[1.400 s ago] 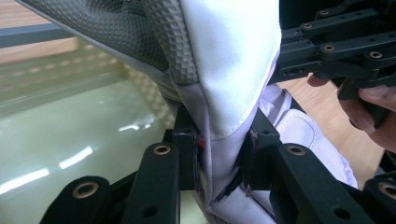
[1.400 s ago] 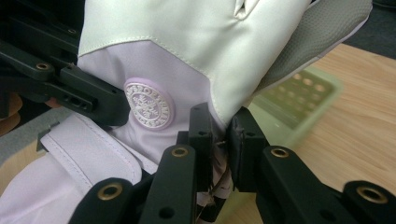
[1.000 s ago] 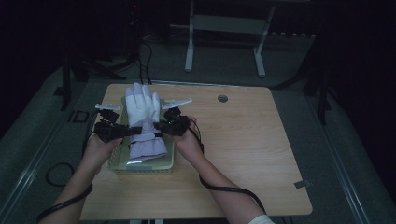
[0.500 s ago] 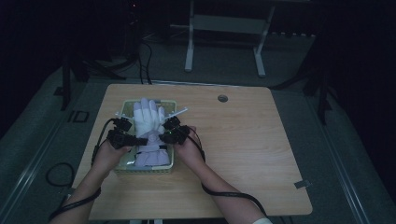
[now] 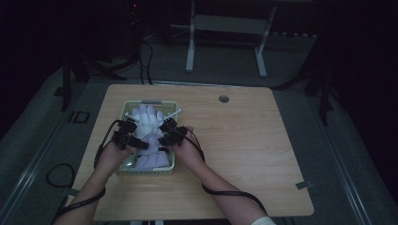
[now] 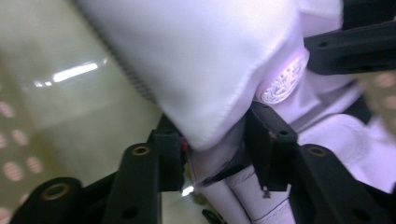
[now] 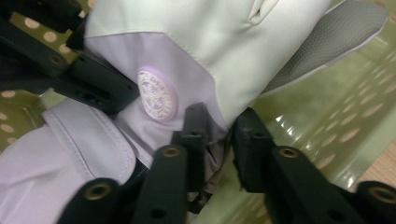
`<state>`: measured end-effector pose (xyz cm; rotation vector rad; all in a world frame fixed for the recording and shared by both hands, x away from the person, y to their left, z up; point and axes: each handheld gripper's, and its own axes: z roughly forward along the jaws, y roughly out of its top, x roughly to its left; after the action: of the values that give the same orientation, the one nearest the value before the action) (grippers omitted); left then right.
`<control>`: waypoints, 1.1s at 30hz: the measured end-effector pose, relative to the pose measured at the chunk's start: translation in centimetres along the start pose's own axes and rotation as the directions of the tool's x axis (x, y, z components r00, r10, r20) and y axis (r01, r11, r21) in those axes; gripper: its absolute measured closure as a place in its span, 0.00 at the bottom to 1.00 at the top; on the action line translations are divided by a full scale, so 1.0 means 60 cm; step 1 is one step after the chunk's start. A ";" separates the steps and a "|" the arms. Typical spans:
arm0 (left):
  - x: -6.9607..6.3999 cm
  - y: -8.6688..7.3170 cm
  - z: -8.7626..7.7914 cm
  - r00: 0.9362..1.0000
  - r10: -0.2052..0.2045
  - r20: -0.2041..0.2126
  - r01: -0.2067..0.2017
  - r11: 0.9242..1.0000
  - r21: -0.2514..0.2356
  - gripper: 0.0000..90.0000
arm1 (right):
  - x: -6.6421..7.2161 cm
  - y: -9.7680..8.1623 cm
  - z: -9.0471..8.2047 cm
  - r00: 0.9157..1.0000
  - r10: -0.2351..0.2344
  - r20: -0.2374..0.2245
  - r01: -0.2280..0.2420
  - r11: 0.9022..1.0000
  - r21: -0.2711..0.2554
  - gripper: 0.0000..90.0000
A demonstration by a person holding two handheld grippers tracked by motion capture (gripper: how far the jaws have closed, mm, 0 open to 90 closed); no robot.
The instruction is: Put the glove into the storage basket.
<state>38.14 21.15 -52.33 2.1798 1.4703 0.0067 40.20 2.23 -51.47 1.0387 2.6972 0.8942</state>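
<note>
A white glove with a lilac cuff lies in a pale green perforated basket on the left half of the table. My left gripper is at the cuff's left edge and my right gripper at its right edge. In the left gripper view the glove has its hem between the left gripper's jaws, which have just been opening and stand apart. The right gripper has likewise just been opening, with a gap around the glove's edge. A round badge marks the cuff.
The wooden table has a cable hole near its far edge. The basket floor lies under the glove. A thin white stick juts over the basket's right rim. Cables trail from both hands. A white metal frame stands beyond the table.
Both hands have come down and toward the near side, lowering the glove from above the basket into it. Both sets of jaws now stand wider around the cuff.
</note>
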 end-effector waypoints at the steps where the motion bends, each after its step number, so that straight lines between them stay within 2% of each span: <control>1: -0.002 0.001 0.000 1.000 0.005 -0.018 -0.005 1.000 0.002 0.64 | -0.001 0.000 -0.002 1.000 0.001 -0.004 -0.001 1.000 -0.009 0.74; 5: -0.015 0.007 0.006 0.995 0.036 -0.091 -0.035 0.999 0.012 0.54 | -0.007 0.003 -0.022 0.999 -0.008 -0.031 0.005 0.995 -0.097 0.59; 6: -0.020 0.009 0.008 0.990 0.041 -0.132 -0.039 0.999 0.013 0.50 | -0.008 0.005 -0.027 0.999 -0.013 -0.031 0.009 0.994 -0.107 0.56; 9: -0.023 0.009 0.005 0.978 0.055 -0.199 -0.059 0.998 -0.012 0.25 | -0.016 0.005 -0.045 0.998 -0.012 -0.057 0.003 0.987 -0.160 0.47; 10: -0.023 0.009 0.005 0.978 0.055 -0.199 -0.059 0.998 -0.012 0.19 | -0.019 0.004 -0.048 0.998 -0.010 -0.065 -0.001 0.987 -0.163 0.45; 11: -0.022 0.005 0.000 0.968 0.067 -0.241 -0.080 0.996 -0.044 0.12 | -0.022 0.002 -0.053 0.997 -0.010 -0.074 -0.003 0.986 -0.170 0.42; 12: -0.019 0.001 -0.004 0.962 0.065 -0.264 -0.088 0.993 -0.075 0.07 | -0.025 0.001 -0.055 0.997 -0.014 -0.078 0.000 0.984 -0.176 0.41; 13: -0.018 -0.001 -0.008 0.960 0.064 -0.272 -0.093 0.991 -0.095 0.00 | -0.028 -0.003 -0.059 0.996 -0.019 -0.087 0.003 0.983 -0.184 0.38; 15: -0.019 -0.010 -0.020 0.958 0.052 -0.283 -0.100 0.982 -0.160 0.00 | -0.036 -0.010 -0.066 0.994 -0.026 -0.109 0.002 0.976 -0.218 0.33; 16: -0.019 -0.015 -0.029 0.958 0.036 -0.284 -0.097 0.974 -0.203 0.00 | -0.039 -0.013 -0.068 0.992 -0.035 -0.120 0.007 0.974 -0.227 0.30; 17: -0.021 -0.018 -0.035 0.959 0.028 -0.283 -0.097 0.968 -0.231 0.00 | -0.044 -0.019 -0.070 0.990 -0.064 -0.129 0.032 0.972 -0.234 0.25; 18: -0.024 -0.023 -0.043 0.960 0.017 -0.281 -0.097 0.958 -0.272 0.00 | -0.047 -0.022 -0.072 0.989 -0.073 -0.132 0.040 0.970 -0.238 0.23; 20: -0.031 -0.029 -0.052 0.964 0.014 -0.265 -0.100 0.944 -0.315 0.00 | -0.055 -0.032 -0.076 0.983 -0.095 -0.157 0.054 0.968 -0.246 0.20; 21: -0.036 -0.031 -0.054 0.967 0.013 -0.256 -0.100 0.938 -0.331 0.00 | -0.058 -0.035 -0.077 0.982 -0.108 -0.156 0.069 0.968 -0.240 0.17; 22: -0.036 -0.031 -0.054 0.967 0.013 -0.256 -0.100 0.938 -0.331 0.00 | -0.061 -0.038 -0.078 0.980 -0.115 -0.162 0.074 0.967 -0.243 0.17; 23: -0.044 -0.033 -0.055 0.969 0.020 -0.246 -0.106 0.933 -0.344 0.00 | -0.064 -0.043 -0.080 0.977 -0.116 -0.180 0.070 0.967 -0.245 0.16; 24: -0.053 -0.035 -0.055 0.969 0.029 -0.244 -0.117 0.929 -0.352 0.00 | -0.064 -0.043 -0.080 0.977 -0.116 -0.180 0.070 0.967 -0.245 0.16; 25: -0.067 -0.036 -0.052 0.972 0.056 -0.229 -0.137 0.924 -0.358 0.00 | -0.070 -0.051 -0.084 0.976 -0.127 -0.179 0.078 0.964 -0.255 0.16; 26: -0.067 -0.036 -0.052 0.972 0.056 -0.229 -0.137 0.924 -0.358 0.00 | -0.071 -0.053 -0.086 0.975 -0.124 -0.185 0.074 0.964 -0.257 0.16; 27: -0.079 -0.036 -0.047 0.972 0.070 -0.225 -0.151 0.919 -0.364 0.00 | -0.074 -0.056 -0.088 0.975 -0.123 -0.187 0.071 0.963 -0.260 0.15; 28: -0.079 -0.036 -0.047 0.972 0.070 -0.225 -0.151 0.919 -0.364 0.00 | -0.074 -0.056 -0.088 0.975 -0.123 -0.187 0.071 0.963 -0.260 0.15; 29: -0.090 -0.034 -0.043 0.973 0.088 -0.212 -0.161 0.921 -0.356 0.00 | -0.075 -0.058 -0.090 0.975 -0.122 -0.184 0.071 0.963 -0.261 0.15; 32: -0.107 -0.032 -0.039 0.976 0.115 -0.185 -0.176 0.918 -0.356 0.00 | -0.084 -0.069 -0.100 0.977 -0.121 -0.177 0.071 0.962 -0.265 0.16; 33: -0.112 -0.030 -0.038 0.979 0.120 -0.164 -0.173 0.918 -0.357 0.00 | -0.087 -0.072 -0.103 0.977 -0.126 -0.174 0.076 0.960 -0.269 0.15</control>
<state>33.15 16.73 -49.29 2.0004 1.2514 0.4613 39.77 -6.68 -49.35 0.7900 2.6505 1.3463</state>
